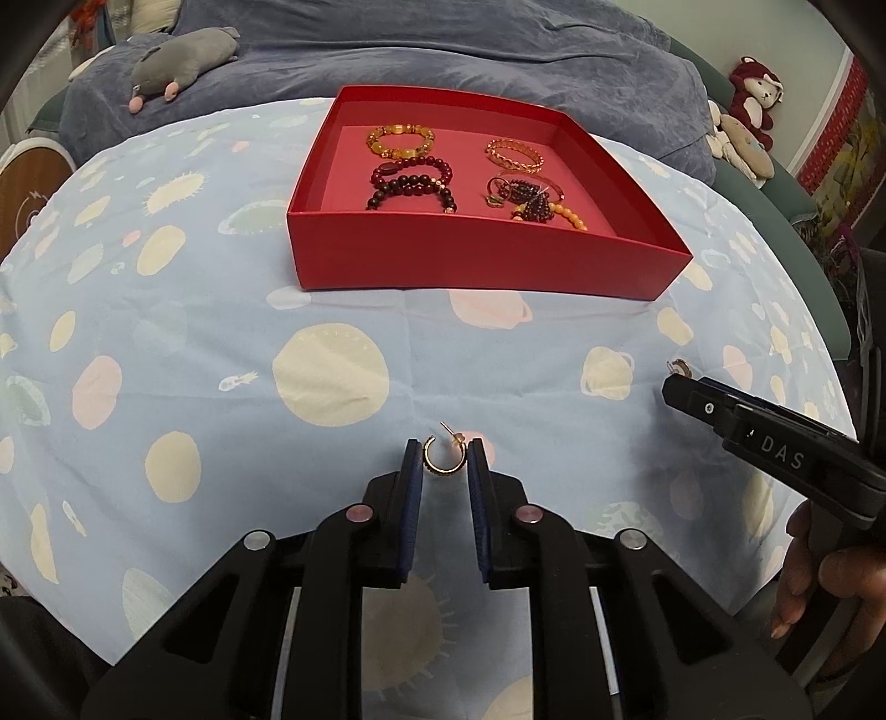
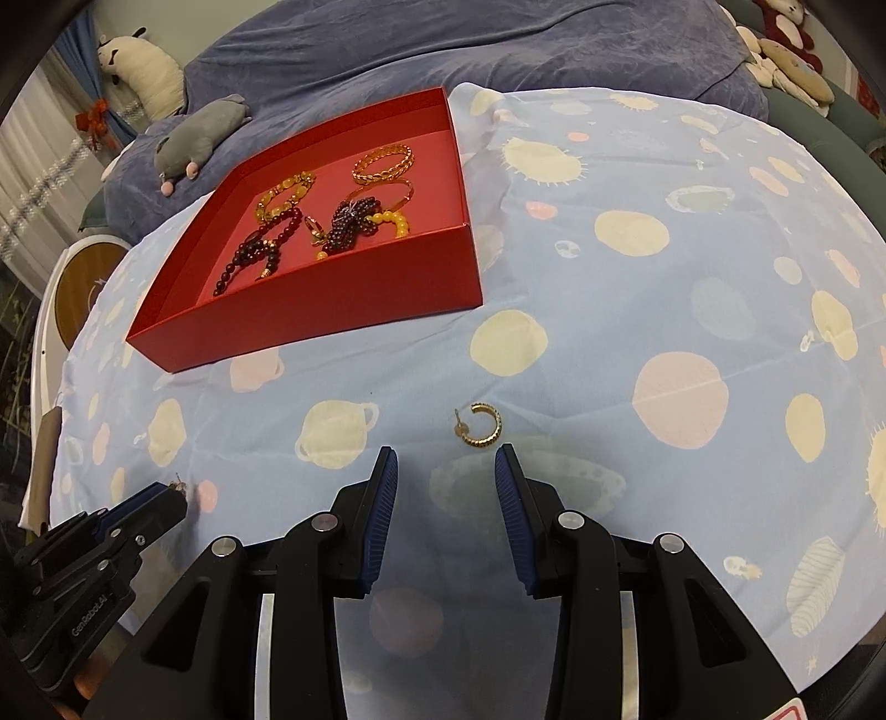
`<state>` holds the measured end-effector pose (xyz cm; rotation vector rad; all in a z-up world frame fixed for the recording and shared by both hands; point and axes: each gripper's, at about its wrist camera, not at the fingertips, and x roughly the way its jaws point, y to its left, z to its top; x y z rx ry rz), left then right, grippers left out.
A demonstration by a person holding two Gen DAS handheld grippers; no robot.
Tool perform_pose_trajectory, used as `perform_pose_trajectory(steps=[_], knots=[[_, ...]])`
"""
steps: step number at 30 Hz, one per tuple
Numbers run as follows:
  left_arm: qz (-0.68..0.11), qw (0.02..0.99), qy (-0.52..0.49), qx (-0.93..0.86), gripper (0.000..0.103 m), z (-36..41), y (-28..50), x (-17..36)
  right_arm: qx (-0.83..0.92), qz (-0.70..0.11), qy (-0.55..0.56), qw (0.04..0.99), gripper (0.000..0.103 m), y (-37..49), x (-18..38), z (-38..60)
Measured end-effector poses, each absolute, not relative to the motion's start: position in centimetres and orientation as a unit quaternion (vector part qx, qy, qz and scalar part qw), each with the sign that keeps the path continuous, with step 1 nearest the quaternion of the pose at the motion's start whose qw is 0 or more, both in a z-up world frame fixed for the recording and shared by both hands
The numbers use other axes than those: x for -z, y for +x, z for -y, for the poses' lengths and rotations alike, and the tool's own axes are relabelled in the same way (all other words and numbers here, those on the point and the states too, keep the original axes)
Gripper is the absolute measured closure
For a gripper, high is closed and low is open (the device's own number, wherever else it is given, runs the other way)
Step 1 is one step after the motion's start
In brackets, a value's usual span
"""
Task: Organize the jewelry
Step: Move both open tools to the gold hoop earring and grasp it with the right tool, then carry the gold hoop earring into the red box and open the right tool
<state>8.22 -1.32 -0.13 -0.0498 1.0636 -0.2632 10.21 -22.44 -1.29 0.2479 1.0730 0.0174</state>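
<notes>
A gold hoop earring (image 1: 443,457) lies on the patterned cloth between the fingertips of my left gripper (image 1: 444,453); the jaws stand open around it, close on both sides. A second gold hoop earring (image 2: 480,426) lies just ahead of my right gripper (image 2: 446,462), which is open and empty. The red box (image 1: 482,260) holds several beaded bracelets (image 1: 412,177) and gold bangles (image 1: 514,155); it also shows in the right wrist view (image 2: 332,310). The right gripper appears in the left wrist view (image 1: 678,382) with the second earring (image 1: 678,366) at its tip. The left gripper shows in the right wrist view (image 2: 177,493).
The table carries a light blue cloth (image 1: 221,332) with planet prints. A blue sofa (image 1: 443,50) with a grey plush toy (image 1: 183,61) stands behind it. More plush toys (image 1: 747,122) sit at the far right. A round wooden object (image 2: 83,282) is left of the table.
</notes>
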Motion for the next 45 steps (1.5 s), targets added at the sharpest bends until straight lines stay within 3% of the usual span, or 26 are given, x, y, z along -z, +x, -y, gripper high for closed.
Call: perform_pose_trajectory(steps=[15, 34, 45], knots=[[-0.51, 0.851, -0.03, 0.122, 0.087, 1.5, 9.4, 0.6, 0.009, -0.497, 0.058, 0.866, 0.082, 11.1, 1.6, 21.7], [-0.502, 0.853, -0.044, 0.135, 0.087, 1.4, 8.3, -1.1, -0.012, -0.491, 0.109, 0.864, 0.083, 7.2, -0.7, 21.5], [-0.474, 0.866, -0.055, 0.149, 0.087, 1.2, 7.7, -4.7, -0.049, -0.459, 0.111, 0.88, 0.083, 5.3, -4.9, 19.5]])
